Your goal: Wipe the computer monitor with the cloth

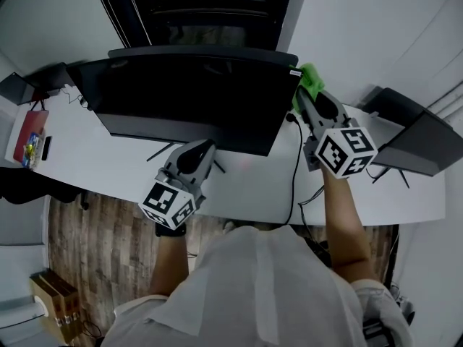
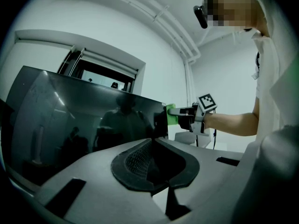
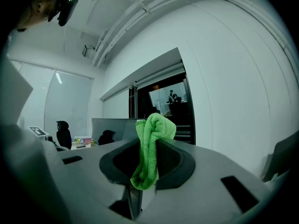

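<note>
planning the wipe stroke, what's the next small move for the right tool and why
Probably slide the right tool leftward so the green cloth presses onto the face of the monitor. The cloth is clamped between its jaws but sits at the monitor's upper right corner, seemingly just off the dark screen, so a short sideways move would start the wipe.

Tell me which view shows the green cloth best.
The right gripper view: the cloth sits centre frame, pinched between the fingers of the right gripper. The head view shows only a green tuft beside the corner of the monitor. The left gripper view shows it small and distant at the screen's edge.
</note>
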A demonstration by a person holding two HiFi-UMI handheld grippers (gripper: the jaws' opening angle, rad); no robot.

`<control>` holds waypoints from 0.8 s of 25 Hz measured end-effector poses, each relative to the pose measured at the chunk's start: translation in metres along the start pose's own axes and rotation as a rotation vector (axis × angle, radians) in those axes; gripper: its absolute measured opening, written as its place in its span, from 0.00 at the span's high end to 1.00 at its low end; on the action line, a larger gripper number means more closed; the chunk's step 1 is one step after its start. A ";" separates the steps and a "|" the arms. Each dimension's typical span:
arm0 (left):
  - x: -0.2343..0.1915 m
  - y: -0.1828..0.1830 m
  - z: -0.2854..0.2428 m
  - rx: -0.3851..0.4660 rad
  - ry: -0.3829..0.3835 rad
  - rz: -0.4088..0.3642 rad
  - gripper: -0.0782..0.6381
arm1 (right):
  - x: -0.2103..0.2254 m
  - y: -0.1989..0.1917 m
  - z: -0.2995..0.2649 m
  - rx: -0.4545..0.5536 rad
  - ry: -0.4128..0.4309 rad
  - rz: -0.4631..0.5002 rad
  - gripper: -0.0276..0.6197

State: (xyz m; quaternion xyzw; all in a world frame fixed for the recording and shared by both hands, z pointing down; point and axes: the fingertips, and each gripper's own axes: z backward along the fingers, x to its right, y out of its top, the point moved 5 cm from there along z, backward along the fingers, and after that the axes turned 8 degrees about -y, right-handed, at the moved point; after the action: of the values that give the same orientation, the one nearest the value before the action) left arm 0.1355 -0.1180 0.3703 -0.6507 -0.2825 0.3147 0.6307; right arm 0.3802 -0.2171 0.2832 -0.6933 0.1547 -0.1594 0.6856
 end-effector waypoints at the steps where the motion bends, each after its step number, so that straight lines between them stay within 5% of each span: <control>1: 0.000 -0.001 -0.001 -0.001 -0.003 0.001 0.85 | 0.000 -0.002 0.000 -0.005 -0.002 0.012 0.85; 20: -0.002 -0.013 -0.006 -0.024 -0.018 0.013 0.85 | -0.006 -0.057 0.007 -0.089 -0.009 0.036 0.85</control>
State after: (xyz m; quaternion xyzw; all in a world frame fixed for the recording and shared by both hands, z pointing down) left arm 0.1394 -0.1232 0.3833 -0.6571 -0.2880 0.3212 0.6181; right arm 0.3771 -0.2076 0.3401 -0.7208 0.1711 -0.1369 0.6576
